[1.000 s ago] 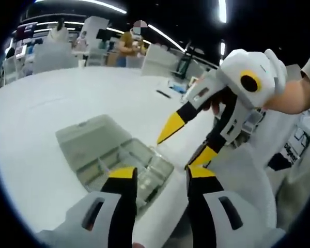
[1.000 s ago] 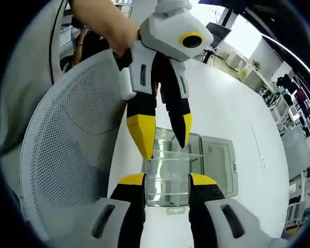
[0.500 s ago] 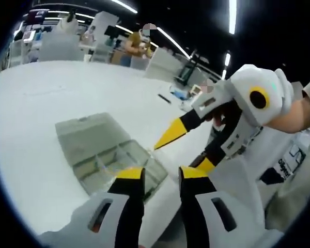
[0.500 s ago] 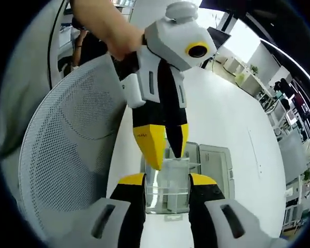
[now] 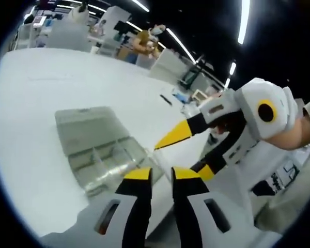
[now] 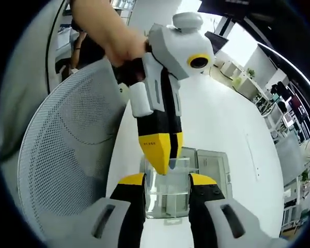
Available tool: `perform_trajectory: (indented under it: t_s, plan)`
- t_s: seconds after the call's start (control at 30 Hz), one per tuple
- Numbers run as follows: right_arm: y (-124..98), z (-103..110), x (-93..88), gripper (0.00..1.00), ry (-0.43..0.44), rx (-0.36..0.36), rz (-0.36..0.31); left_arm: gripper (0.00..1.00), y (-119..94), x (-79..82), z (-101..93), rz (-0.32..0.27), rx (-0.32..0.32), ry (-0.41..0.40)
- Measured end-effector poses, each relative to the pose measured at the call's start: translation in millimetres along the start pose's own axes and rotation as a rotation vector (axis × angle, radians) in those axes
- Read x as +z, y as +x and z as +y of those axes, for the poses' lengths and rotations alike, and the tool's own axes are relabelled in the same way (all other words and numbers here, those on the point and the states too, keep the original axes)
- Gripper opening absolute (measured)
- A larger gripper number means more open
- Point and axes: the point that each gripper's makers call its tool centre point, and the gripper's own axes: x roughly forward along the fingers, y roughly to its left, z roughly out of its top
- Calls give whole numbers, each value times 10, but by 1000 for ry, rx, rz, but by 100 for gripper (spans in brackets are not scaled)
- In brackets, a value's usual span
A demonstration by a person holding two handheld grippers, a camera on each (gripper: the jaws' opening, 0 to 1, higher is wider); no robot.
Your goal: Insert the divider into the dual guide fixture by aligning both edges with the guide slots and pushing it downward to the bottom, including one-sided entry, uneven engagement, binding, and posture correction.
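Observation:
A clear plastic case (image 5: pixel 101 150) lies on the white table (image 5: pixel 36 88), its lid (image 6: pixel 213 164) folded open. A thin clear divider (image 6: pixel 171 178) stands upright in the case, hard to make out against it. My left gripper (image 6: pixel 164 161) comes down from above, and its yellow tips look shut on the divider's top edge. In the left gripper view its jaws (image 5: pixel 161 173) leave only a narrow slit. My right gripper (image 6: pixel 167 179) is open, with a jaw on either side of the case. It also hangs spread beside the case (image 5: pixel 175 157).
A grey mesh chair back (image 6: pixel 67 150) stands close on the left of the table edge. A person's hand (image 6: pixel 108 36) holds the left gripper. A white-clothed torso (image 5: pixel 258 175) is at the right. Small items (image 5: pixel 168 98) lie farther along the table.
The left gripper's jaws have narrowed from wide apart to almost together, and it has come down onto the divider's top edge. The right gripper stays open.

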Motion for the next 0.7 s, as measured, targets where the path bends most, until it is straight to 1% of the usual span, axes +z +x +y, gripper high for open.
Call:
perform_trajectory:
  t_s: [0.07, 0.17, 0.37, 0.6, 0.7]
  plan:
    - [-9, -3, -6, 27, -1, -7, -2, 10, 9, 8, -17, -5, -7, -21]
    - [-15, -3, -23, 27, 4, -12, -2, 8, 24, 6, -28, -1, -8, -27]
    - [-29, -13, -47, 27, 7, -25, -3, 4, 56, 10, -62, -1, -18, -66]
    - [-41, -5, -67, 27, 9, -35, -2, 2, 81, 3, -72, 0, -26, -107]
    - [-43, 11, -75, 27, 5, -37, 2, 1, 91, -22, -71, 14, -26, -135]
